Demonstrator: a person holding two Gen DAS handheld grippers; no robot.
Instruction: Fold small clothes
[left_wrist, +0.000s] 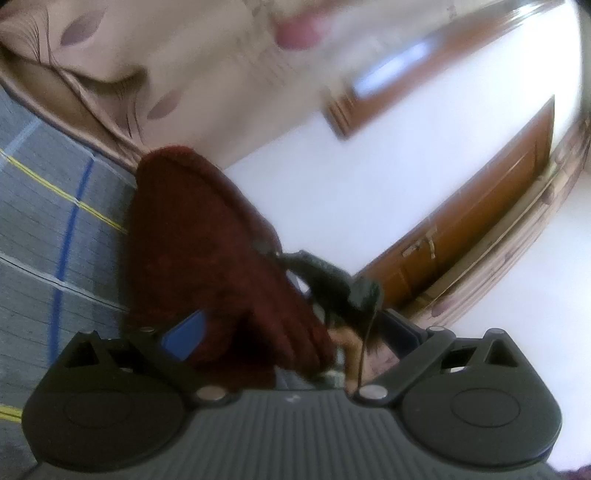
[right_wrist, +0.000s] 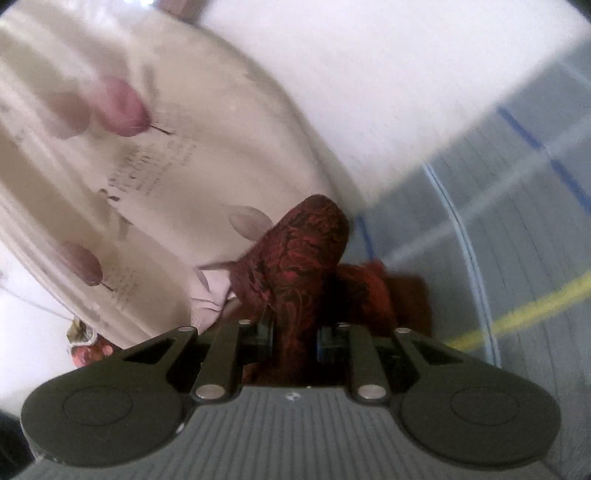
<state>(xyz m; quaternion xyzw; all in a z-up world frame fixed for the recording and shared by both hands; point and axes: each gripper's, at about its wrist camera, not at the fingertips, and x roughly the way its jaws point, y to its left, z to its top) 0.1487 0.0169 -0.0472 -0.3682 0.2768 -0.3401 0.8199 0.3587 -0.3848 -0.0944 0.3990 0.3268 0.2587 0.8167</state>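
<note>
Right now:
- right gripper (right_wrist: 294, 334): jaws clamped on a bunched fold of the dark red garment (right_wrist: 299, 258); the cloth stands up between the blue pads and fills the gap.
- left gripper (left_wrist: 288, 339): jaws look spread wide; one blue pad (left_wrist: 184, 338) shows at left against the red cloth. Can't tell whether they grip it; the view is blurred.
- same dark red garment (left_wrist: 207, 251) hangs in front of the left camera, lifted, with its top edge rounded.
- just right of the cloth in the left view: a dark gripper-like part (left_wrist: 332, 282) with skin tones below it, too blurred to name for sure.
- under both: grey bedsheet (left_wrist: 44, 206) with blue and yellow lines.
- further back: beige leaf-print fabric (right_wrist: 155, 177), draped in folds.
- far: white wall (left_wrist: 369, 177), brown wooden door (left_wrist: 480, 206).
</note>
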